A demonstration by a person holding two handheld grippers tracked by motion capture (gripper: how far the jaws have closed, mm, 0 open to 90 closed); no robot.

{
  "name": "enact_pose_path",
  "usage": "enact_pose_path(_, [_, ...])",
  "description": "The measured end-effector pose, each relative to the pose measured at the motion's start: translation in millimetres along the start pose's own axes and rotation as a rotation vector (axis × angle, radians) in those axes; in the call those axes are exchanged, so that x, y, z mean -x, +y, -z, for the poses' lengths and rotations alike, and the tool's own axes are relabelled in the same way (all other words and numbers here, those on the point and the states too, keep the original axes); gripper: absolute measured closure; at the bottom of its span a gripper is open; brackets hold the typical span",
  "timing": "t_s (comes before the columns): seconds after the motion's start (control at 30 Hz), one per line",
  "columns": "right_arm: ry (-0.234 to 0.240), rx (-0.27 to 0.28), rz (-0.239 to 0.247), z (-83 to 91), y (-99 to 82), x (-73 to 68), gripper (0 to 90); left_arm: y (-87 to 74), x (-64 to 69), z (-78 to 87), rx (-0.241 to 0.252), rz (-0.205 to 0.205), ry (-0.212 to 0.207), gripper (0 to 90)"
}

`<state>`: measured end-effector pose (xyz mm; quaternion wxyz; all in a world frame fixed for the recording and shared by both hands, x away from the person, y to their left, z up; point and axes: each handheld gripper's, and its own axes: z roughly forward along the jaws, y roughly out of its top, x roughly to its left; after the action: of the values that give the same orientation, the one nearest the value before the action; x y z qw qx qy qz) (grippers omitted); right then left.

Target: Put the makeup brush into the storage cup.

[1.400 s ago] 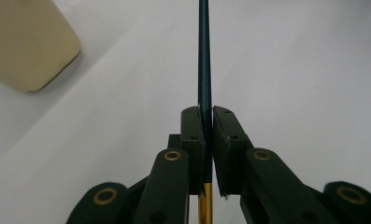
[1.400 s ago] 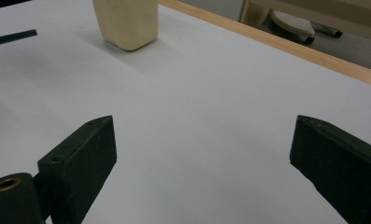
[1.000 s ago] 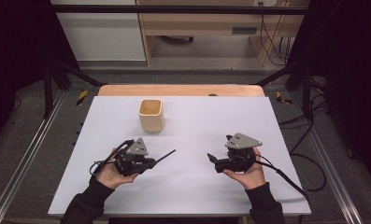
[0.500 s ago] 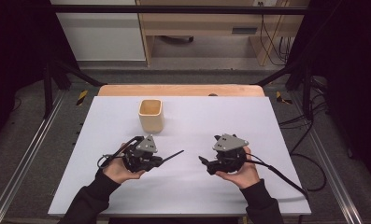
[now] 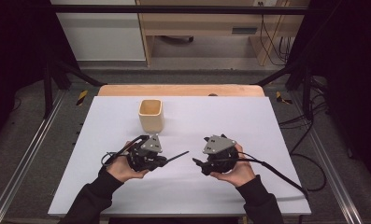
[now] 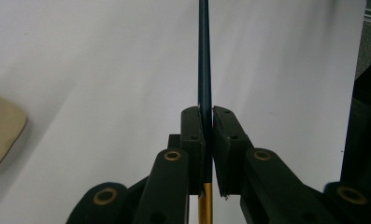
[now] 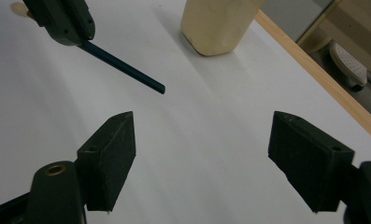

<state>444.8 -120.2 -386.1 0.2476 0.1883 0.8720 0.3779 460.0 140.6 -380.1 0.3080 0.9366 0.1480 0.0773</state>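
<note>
Dark pencil clamped in left hand-held gripper; right hand-held gripper spread, jaws just narrowing, nothing between, above tabletop.

Left gripper, right gripper: matte black bodies, each topped by a grey 3-cornered plate. Black cables trail off each. Jaws: flat black pads, brass-coloured pivot bushings, small screws. Dark long sleeves on both forearms.
</note>
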Motion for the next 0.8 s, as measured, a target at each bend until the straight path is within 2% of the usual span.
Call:
enact_pose_path(0.07, [0.009, -0.020, 0.043, -1.2, 1.9, -1.8, 27.0, 0.9, 1.0, -1.3, -0.004, -0.005, -0.004, 82.7])
enact_pose_path(0.17, [0.019, -0.035, 0.062, -2.3, 3.1, -3.9, 27.8, 1.7, 2.1, -2.3, -0.005, -0.008, -0.013, 82.6])
enact_pose_path(0.2, [0.027, -0.043, 0.089, -4.1, 4.1, -5.7, 28.6, 2.0, 2.6, -2.6, -0.009, -0.013, -0.015, 82.6])
enact_pose_path(0.5, [0.061, -0.068, 0.163, -9.9, 6.3, -12.6, 34.1, 3.7, 6.6, -7.6, -0.016, -0.022, -0.023, 82.6])
enact_pose_path(0.67, [0.091, -0.083, 0.257, -13.7, 9.0, -18.3, 40.6, 5.3, 9.9, -12.8, -0.026, -0.025, -0.034, 82.6])
enact_pose_path(0.7, [0.091, -0.083, 0.257, -13.7, 9.0, -18.3, 40.6, 5.3, 9.9, -12.8, -0.026, -0.025, -0.034, 82.6])
enact_pose_path(0.73, [0.100, -0.083, 0.289, -15.0, 9.6, -19.2, 42.2, 5.5, 10.3, -13.4, -0.026, -0.025, -0.037, 82.6])
enact_pose_path(0.77, [0.100, -0.083, 0.289, -15.0, 9.6, -19.2, 42.2, 5.7, 10.7, -14.0, -0.024, -0.023, -0.039, 82.6])
enact_pose_path(0.8, [0.105, -0.081, 0.311, -16.4, 9.2, -20.8, 43.6, 6.1, 11.4, -14.9, -0.025, -0.022, -0.041, 82.6])
